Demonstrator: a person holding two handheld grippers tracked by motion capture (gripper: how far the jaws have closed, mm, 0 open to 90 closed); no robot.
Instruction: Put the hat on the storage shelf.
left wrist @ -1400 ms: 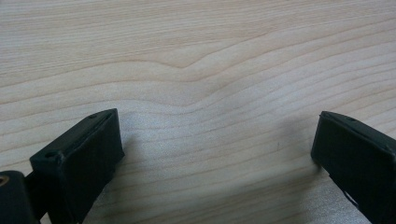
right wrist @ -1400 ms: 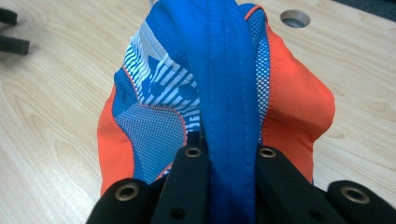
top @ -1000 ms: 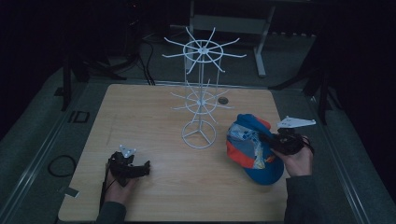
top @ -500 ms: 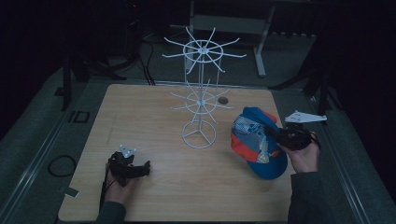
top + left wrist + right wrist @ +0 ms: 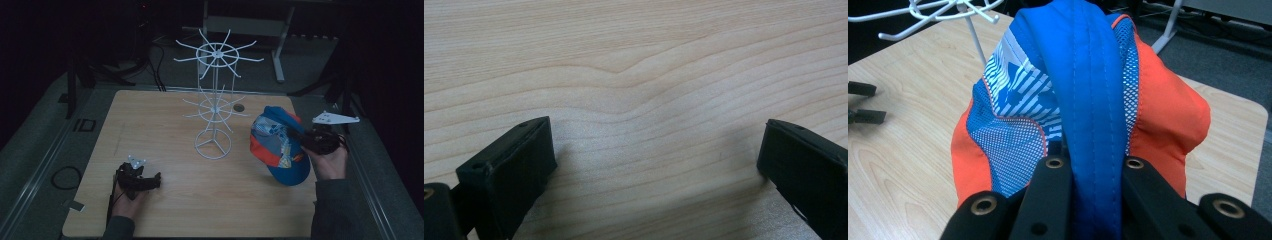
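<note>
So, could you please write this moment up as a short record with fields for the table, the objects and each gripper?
surface: wooden table
stand: white wire rack with two tiers of hooks, upright near the table's middle, nothing hanging on it
cap: blue and orange baseball cap, at the table's right side, tilted
right gripper: jaws closed on a blue fabric band of the cap
left gripper: jaws open over bare wood, holding nothing, at the table's near left

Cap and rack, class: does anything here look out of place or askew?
The cap hangs tilted off the table, pinched in the right gripper, not hung on the upright white rack. Nothing looks spilled or damaged.
</note>
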